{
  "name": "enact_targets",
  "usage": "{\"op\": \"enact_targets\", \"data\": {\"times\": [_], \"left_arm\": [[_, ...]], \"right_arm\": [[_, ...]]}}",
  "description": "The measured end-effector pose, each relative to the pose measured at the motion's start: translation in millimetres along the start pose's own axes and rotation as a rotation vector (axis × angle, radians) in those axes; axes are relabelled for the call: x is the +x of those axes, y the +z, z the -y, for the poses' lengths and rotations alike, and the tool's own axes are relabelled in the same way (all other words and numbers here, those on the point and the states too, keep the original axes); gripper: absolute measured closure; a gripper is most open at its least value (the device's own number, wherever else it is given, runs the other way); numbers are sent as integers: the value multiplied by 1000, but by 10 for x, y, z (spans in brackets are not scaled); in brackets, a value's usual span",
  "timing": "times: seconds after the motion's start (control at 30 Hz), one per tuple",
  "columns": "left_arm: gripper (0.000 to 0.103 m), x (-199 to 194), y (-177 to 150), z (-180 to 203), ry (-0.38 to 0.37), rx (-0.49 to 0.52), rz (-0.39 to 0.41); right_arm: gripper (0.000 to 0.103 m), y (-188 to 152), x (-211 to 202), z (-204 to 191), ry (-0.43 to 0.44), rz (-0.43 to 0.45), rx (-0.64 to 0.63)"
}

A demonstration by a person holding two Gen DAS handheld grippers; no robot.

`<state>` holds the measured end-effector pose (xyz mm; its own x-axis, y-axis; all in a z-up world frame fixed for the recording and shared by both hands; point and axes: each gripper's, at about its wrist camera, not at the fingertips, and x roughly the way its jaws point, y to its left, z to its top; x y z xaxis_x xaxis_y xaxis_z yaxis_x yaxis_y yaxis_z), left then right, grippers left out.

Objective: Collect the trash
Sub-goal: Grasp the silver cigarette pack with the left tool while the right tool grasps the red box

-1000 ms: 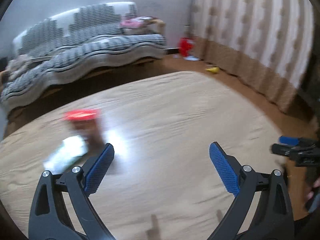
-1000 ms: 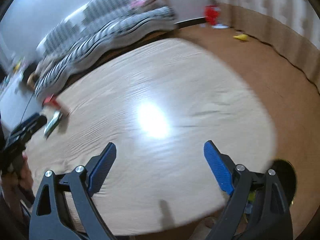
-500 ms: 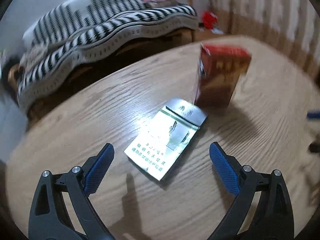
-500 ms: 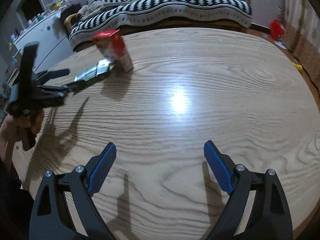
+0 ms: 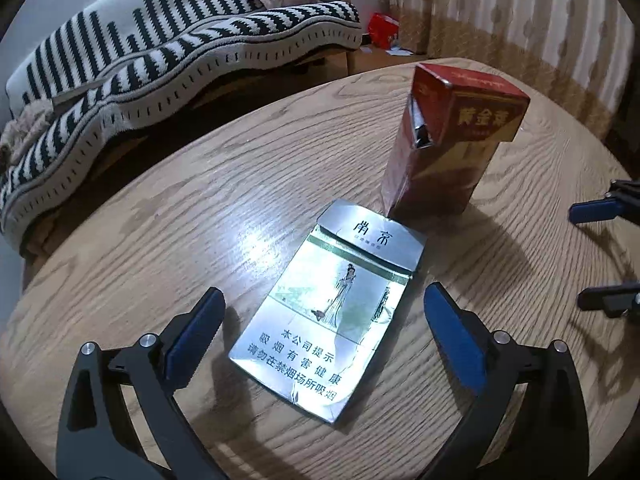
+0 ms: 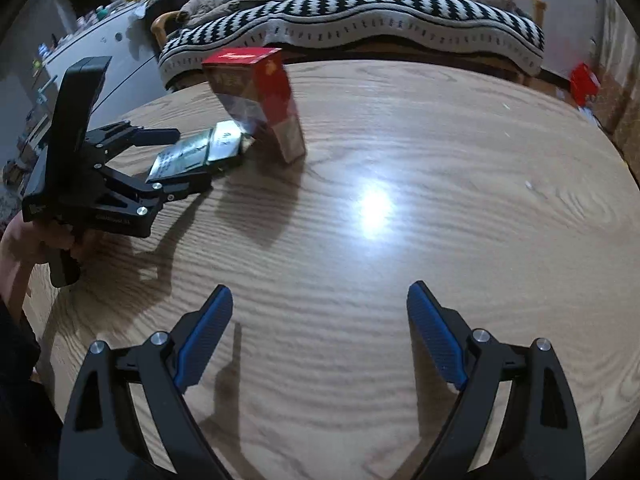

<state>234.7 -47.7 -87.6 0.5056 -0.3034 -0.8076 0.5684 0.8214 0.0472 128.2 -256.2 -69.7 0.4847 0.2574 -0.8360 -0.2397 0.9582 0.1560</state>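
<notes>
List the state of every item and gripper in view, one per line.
Silver cigarette pack: lying flat on the table, lid shut, crumpled.
Red cigarette pack: standing upright, lid slightly ajar.
Left gripper: jaws open, straddling the silver cigarette pack.
Right gripper: jaws open, empty.

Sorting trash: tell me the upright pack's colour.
Red with gold trim; the upright pack shows best in the left wrist view.
</notes>
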Motion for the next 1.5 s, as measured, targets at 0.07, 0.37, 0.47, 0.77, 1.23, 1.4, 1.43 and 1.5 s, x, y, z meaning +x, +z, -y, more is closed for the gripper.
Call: {"op": "enact_targets", "data": {"times": [0.07,0.37,0.47,0.77,1.23,1.4,1.43,1.5], "left_arm": [[22,-47,-30,2,-3,-14,11],[44,-301,-302,102,57,-82,4],[44,-417,-443,122,78,-115,-9],[45,-590,-658,55,136,-245,-23],[45,-875,-382,276,136,-317,51],[45,-1027,-175,771,88,-275,88],[45,-1056,-129,909,74,-261,97],[45,-1090,-38,1145,45,-232,111]], "right_arm": [[17,67,64,-74,-2,0,-29],[17,439,358,-310,52,32,-52],[17,619,477,-334,54,51,-43],[22,1011,708,-271,81,108,54],[81,554,-130,-354,24,147,-15],[81,58,-693,-13,-71,130,46],[81,-94,-842,126,-97,125,73],[81,-299,-1033,320,-134,124,107]]}}
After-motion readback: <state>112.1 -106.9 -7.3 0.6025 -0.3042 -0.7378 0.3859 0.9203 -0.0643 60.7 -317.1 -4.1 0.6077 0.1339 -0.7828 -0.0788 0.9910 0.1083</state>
